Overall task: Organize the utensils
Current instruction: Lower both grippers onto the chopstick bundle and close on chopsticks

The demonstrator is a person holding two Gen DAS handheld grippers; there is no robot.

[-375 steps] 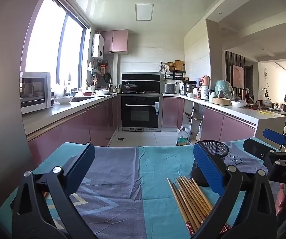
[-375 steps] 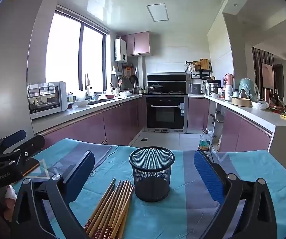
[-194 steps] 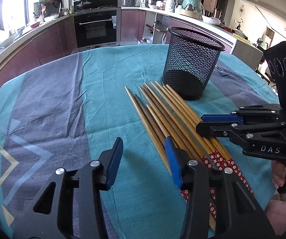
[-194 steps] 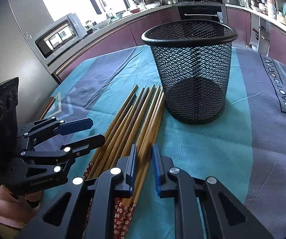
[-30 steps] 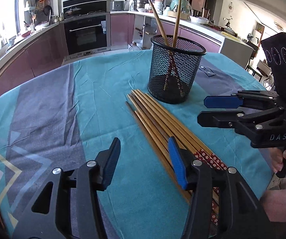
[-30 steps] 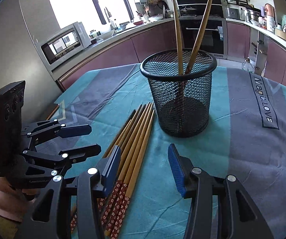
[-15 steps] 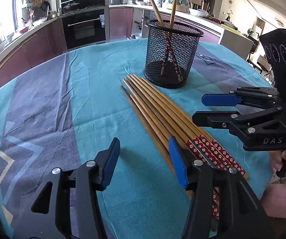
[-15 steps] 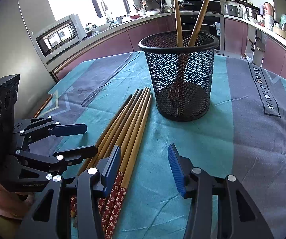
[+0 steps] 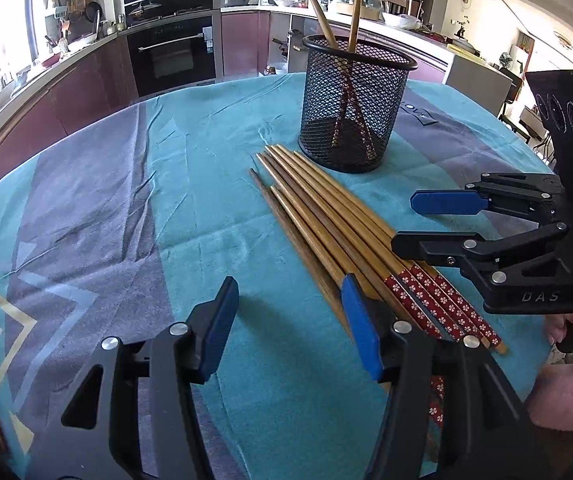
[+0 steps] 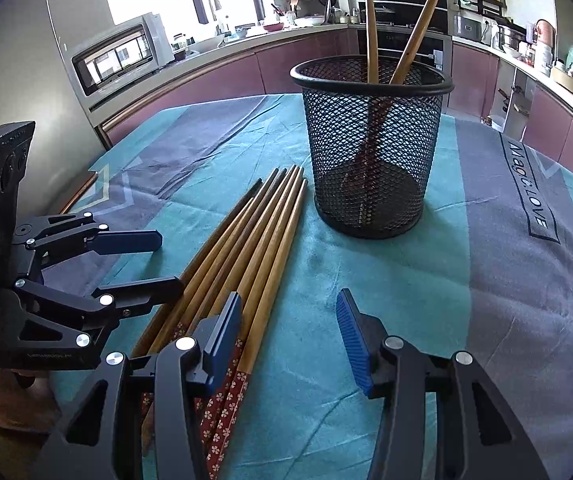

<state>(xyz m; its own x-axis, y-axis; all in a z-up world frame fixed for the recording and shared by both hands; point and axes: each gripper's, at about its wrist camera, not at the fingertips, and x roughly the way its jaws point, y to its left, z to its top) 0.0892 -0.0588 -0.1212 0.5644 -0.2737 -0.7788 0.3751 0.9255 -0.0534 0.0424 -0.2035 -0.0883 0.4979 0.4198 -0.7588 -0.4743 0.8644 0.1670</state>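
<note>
Two chopsticks (image 10: 370, 20) stand tilted in the black mesh holder (image 9: 356, 104) at the far side of my table (image 9: 86, 208), crossing inside it. Several more chopsticks (image 9: 326, 220) lie side by side on the teal cloth just in front of the holder, tapered tips toward it, red flowered ends toward me.

Both of my grippers point down at a slant over the near ends of that bundle. My left gripper (image 9: 290, 320) has its fingers spread and widening, with only bare cloth between them; its right-hand finger (image 9: 360, 332) hangs over the outermost chopstick, and I cannot tell whether it touches. My right gripper (image 10: 290, 340) also has its fingers spread, gripping nothing; its left-hand finger (image 10: 222, 344) sits above the flowered ends, the other over bare cloth. Seen from the left camera, it is turned on its side, one finger above the other. A bit of the person's hand (image 9: 566, 328) shows beneath it.
</note>
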